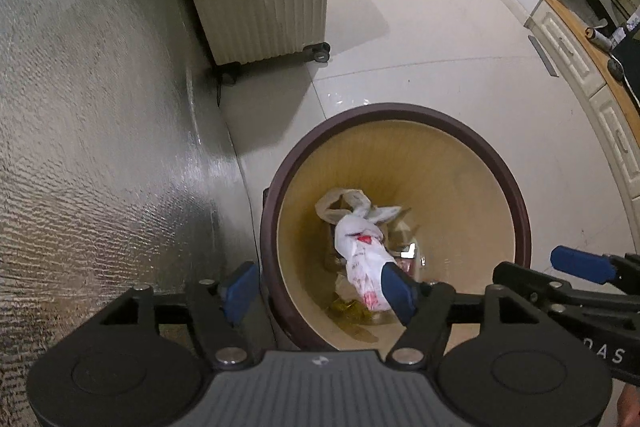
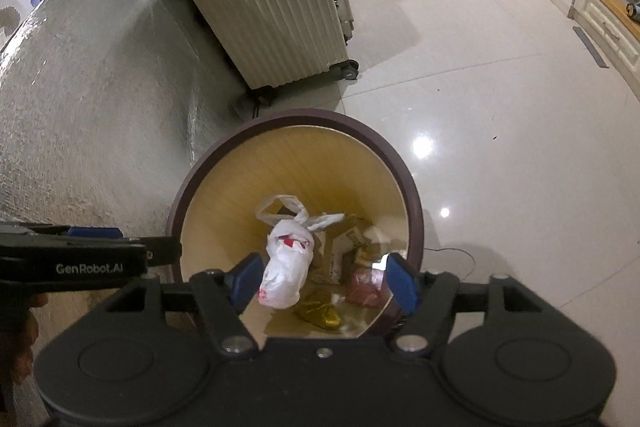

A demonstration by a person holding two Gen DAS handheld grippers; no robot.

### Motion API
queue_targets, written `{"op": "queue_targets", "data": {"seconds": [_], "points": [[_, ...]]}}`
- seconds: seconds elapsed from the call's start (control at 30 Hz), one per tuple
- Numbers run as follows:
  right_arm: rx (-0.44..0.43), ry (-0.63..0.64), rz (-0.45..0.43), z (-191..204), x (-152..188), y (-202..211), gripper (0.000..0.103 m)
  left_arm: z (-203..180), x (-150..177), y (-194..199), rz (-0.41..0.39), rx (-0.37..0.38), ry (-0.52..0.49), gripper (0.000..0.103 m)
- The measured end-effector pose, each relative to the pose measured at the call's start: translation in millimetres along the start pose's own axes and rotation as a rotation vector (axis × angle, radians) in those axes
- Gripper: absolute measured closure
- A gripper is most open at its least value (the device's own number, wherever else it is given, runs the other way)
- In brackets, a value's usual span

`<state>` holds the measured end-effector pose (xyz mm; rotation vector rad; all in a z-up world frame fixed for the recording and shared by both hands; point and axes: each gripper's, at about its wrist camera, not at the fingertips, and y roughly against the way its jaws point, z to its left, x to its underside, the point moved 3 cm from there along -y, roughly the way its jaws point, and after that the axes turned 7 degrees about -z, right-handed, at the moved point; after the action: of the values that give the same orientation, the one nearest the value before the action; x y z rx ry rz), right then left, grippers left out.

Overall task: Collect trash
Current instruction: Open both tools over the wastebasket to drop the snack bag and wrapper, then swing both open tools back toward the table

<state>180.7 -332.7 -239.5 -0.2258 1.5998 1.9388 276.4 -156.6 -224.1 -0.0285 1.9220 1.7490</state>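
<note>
you are looking down at a glossy pale tiled floor. on it stands a round bin with a dark brown rim and tan inside, just beside a silver textured wall covering. behind the bin a cream ribbed hard-shell suitcase stands on its black wheels.

Setting: a home, living area.
Floor: glossy pale tiles.
Furnishings: cream panelled cabinet with drawers, wood-topped.
Belongings: cream ribbed wheeled suitcase standing by a wall.
Waste: round household trash bin.
</note>
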Motion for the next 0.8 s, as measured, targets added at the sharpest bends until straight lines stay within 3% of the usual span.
{"op": "queue_targets", "data": {"seconds": [0.37,0.5,0.8], "points": [[0.009,0.066,-0.011,-3,3,18,0.031,0,11,4,0.026,0.009,0.004,0.028],[0.01,0.088,-0.027,-4,4,25,0.027,3,16,10,0.023,0.001,0.014,0.019],[0.032,0.126,-0.045,-11,11,42,0.009,4,30,26,0.011,-0.016,0.031,0.002]]}}
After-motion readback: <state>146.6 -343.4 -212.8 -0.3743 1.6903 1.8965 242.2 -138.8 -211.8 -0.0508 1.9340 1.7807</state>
